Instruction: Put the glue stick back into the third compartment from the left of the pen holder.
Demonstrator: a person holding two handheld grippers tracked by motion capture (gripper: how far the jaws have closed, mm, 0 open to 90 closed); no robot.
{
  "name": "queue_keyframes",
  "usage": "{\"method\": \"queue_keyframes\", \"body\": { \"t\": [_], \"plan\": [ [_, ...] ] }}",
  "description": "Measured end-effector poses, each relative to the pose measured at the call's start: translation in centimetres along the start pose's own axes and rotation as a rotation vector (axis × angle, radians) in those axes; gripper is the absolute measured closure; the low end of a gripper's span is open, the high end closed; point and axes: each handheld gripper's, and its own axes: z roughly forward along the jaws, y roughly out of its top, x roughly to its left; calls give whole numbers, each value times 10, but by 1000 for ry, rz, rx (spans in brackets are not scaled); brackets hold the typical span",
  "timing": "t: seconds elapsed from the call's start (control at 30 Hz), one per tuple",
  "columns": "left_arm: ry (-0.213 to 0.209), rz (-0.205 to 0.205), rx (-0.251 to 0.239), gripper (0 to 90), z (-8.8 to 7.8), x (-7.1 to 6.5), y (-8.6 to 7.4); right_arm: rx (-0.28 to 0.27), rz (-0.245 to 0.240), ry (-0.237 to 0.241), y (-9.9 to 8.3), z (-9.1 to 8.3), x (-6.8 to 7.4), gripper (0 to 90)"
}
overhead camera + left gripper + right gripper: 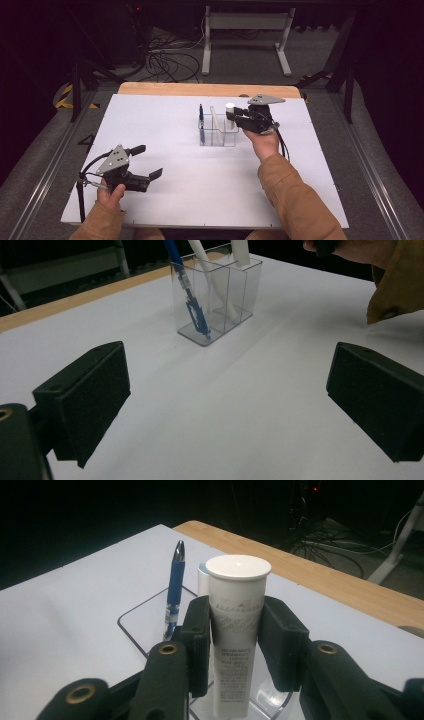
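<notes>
A clear plastic holder [218, 134] with several compartments stands at the table's far middle. A blue pen [201, 121] leans in its left compartment and a thin white stick [215, 120] in the middle one. My right gripper [234, 118] is shut on an upright white tube [230, 110], whose lower end sits in the holder's right compartment. In the right gripper view the pads [197, 635] press both sides of the tube [237, 605], with the pen [175, 587] behind it. My left gripper [146, 161] rests open near the front left, nothing between its jaws, facing the holder [217, 305].
The white tabletop [165, 125] has a wooden strip [200, 90] along its far edge. Beyond it are tangled cables [167, 60] and a white table frame [245, 35] on the floor. A sleeved forearm [295, 195] crosses the table's right front.
</notes>
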Motion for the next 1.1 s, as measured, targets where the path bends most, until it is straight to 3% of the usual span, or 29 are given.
{"method": "queue_keyframes", "body": {
  "t": [0.63, 0.67, 0.73, 0.83, 0.97, 1.1],
  "plan": [
    [-1, 0, 0, 45, 0, 0, 0, 24, -27, -11, -2, 3, -1, 660],
    [-1, -1, -1, 46, 0, 0, 0, 29, -24, -6, -2, 3, -1, 641],
    [-2, -1, 0, 45, 1, 0, 0, 19, -10, -9, -3, 3, -2, 512],
    [-7, -8, 0, 45, 1, 0, 0, 4, 1, -45, -2, -1, -1, 337],
    [-10, -13, 0, 46, 1, 0, 0, -17, 7, -61, 0, -7, 0, 219],
    [-7, -9, 2, 46, 1, 0, 0, -33, -9, -53, 2, -12, 4, 195]
  ]
}}
